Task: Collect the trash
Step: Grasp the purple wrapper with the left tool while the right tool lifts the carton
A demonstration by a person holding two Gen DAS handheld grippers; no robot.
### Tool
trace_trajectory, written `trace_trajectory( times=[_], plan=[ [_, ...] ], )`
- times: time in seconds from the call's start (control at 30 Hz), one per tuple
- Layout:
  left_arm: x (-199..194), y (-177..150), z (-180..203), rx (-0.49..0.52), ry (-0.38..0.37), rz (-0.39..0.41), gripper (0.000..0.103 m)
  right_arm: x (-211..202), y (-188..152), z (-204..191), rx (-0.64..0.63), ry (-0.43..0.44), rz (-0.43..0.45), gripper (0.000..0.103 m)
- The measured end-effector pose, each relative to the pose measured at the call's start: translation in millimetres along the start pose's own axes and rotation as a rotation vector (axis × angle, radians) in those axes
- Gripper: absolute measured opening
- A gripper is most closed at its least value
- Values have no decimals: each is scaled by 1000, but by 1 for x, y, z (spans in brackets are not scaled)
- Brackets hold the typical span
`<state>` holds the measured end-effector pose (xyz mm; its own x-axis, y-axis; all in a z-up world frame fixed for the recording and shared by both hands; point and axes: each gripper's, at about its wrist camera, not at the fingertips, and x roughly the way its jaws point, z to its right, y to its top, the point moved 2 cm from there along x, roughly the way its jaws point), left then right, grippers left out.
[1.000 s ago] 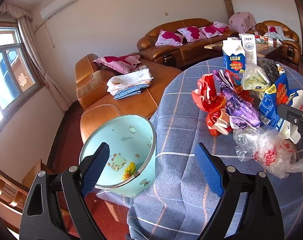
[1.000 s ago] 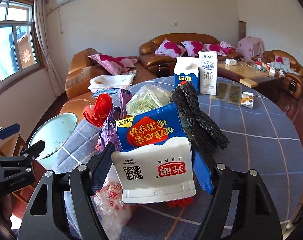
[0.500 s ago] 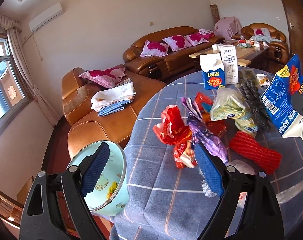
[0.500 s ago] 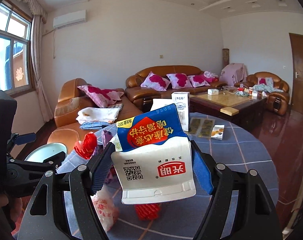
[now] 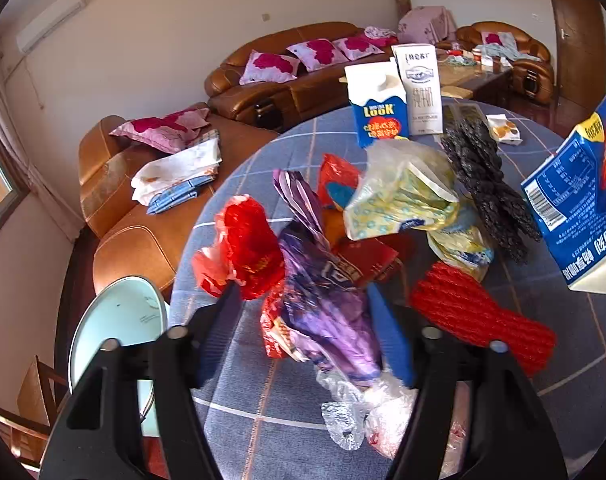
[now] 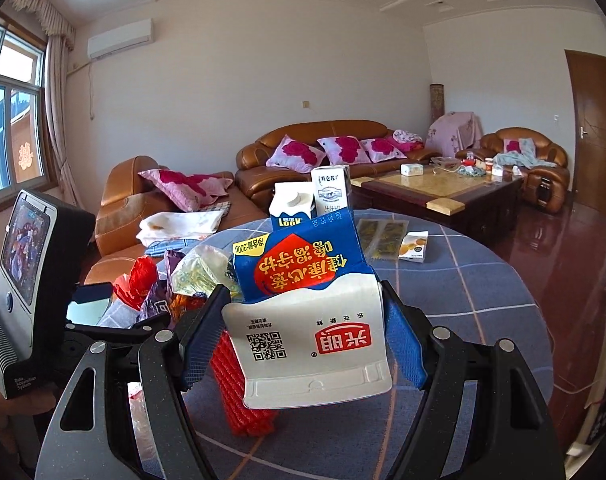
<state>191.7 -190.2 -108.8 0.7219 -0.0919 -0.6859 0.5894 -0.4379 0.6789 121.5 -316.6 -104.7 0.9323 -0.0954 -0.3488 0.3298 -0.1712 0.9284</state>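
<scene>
My right gripper (image 6: 303, 340) is shut on a blue and white milk carton (image 6: 303, 312), held upside down above the table; the carton also shows in the left wrist view (image 5: 579, 216). My left gripper (image 5: 303, 328) is open, its fingers either side of a purple wrapper (image 5: 323, 304) in the trash pile on the round table (image 5: 263, 400). The pile holds a red plastic bag (image 5: 247, 248), a yellow-green bag (image 5: 399, 196), a black net (image 5: 487, 176), a red foam net (image 5: 479, 316) and a clear bag (image 5: 363, 416).
A light blue bin (image 5: 119, 332) stands on the floor left of the table. Two upright cartons (image 5: 395, 96) stand at the table's far side, with a small box (image 6: 413, 246) and flat sachets (image 6: 383, 236). Brown sofas (image 6: 343, 152) and a coffee table (image 6: 443, 188) lie beyond.
My right gripper lifted the milk carton up off the pile. My left gripper swung from over the bin to the table and now straddles the purple wrapper, with its fingers closer together.
</scene>
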Motion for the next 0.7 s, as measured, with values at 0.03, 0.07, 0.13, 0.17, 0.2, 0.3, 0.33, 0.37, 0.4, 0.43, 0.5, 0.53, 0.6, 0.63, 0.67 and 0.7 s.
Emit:
trace_trajectory(
  times=[0.03,0.07,0.13,0.17,0.2,0.3,0.33,0.37,0.4,0.43,0.5,0.53,0.6,0.63,0.67,0.7],
  plan=[
    [1,-1,2,5,-11,-7,36,-1,1,1,1,2,2,73],
    [1,-1,3,10,-23,-7,27,-1,1,0,1,4,4,73],
    [-3,-1,4,20,-24,8,18,-3,4,0,1,3,10,73],
    [-7,-1,3,23,-20,20,14,-4,4,0,2,4,13,73],
    [-11,0,1,20,-20,32,13,-5,5,0,1,5,18,73],
    [-26,2,-11,-3,-18,67,11,-10,8,-3,-6,6,34,73],
    [-32,3,-16,-14,-17,82,11,-12,9,-5,-9,8,39,73],
    [-39,4,-21,-25,-17,96,11,-13,11,-7,-13,9,44,73],
    [-45,5,-27,-35,-11,109,11,-14,13,-9,-16,11,50,73],
    [-50,5,-32,-42,2,124,11,-15,14,-10,-18,17,55,73],
    [-60,4,-43,-55,29,145,11,-16,18,-16,-29,26,63,73],
    [-63,3,-48,-62,43,152,11,-16,19,-20,-36,32,67,73],
    [-69,0,-58,-71,71,163,11,-14,22,-27,-53,46,74,73],
    [-72,-2,-63,-77,84,167,11,-13,23,-31,-61,53,76,73],
    [-74,-4,-69,-84,99,170,11,-11,23,-35,-69,61,78,73],
    [-75,-6,-74,-91,112,172,11,-10,24,-40,-78,70,80,73]
  ],
)
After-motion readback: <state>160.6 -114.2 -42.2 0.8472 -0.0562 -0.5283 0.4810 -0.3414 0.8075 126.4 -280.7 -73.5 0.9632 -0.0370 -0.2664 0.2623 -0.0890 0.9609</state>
